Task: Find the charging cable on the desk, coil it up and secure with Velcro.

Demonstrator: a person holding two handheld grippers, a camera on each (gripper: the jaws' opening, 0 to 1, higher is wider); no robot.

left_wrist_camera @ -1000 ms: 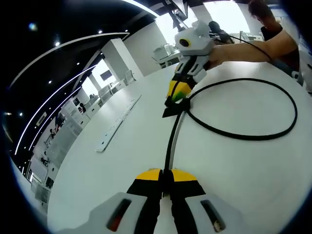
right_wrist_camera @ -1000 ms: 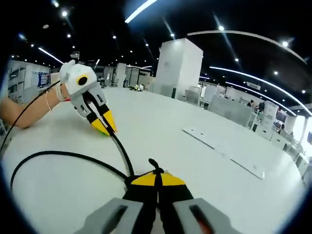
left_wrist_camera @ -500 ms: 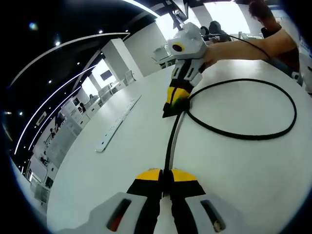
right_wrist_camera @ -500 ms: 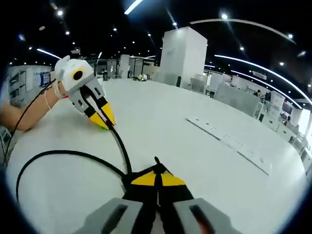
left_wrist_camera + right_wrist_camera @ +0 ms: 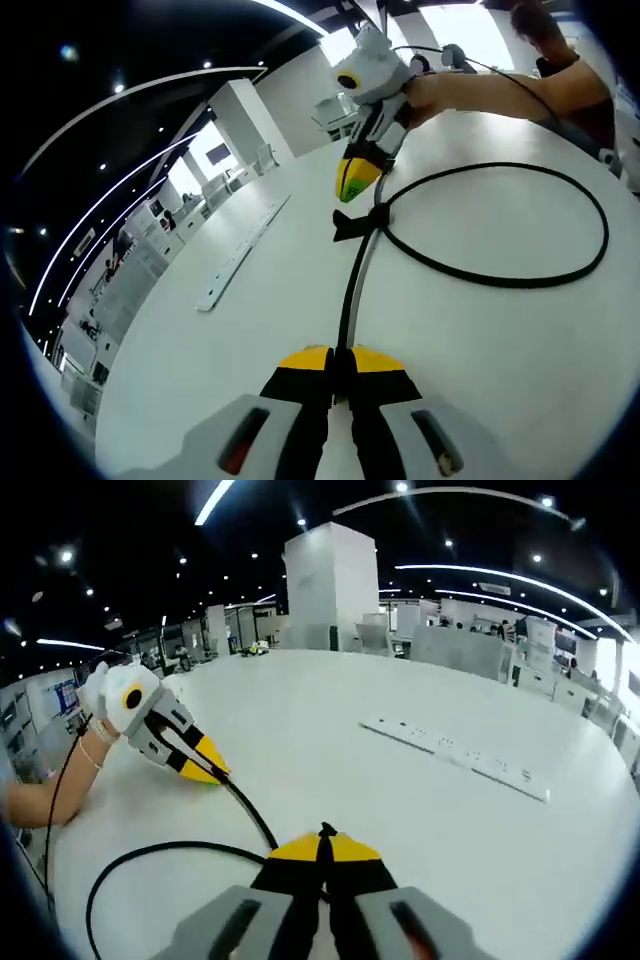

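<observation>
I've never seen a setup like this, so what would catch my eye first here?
Probably the thin black charging cable, lying in a big loop on the round white desk. The left yellow-tipped tool is shut on its straight end, while the right yellow-tipped tool hovers just above the black Velcro strap at the loop's crossing.

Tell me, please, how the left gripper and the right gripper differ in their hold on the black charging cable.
The left gripper is shut on the straight run of the black charging cable; the right gripper is shut on nothing. The left gripper lies low along the white table; the right gripper hangs tilted above the cable's crossing, apart from the black Velcro strap. Both have yellow-tipped fingers.
</observation>
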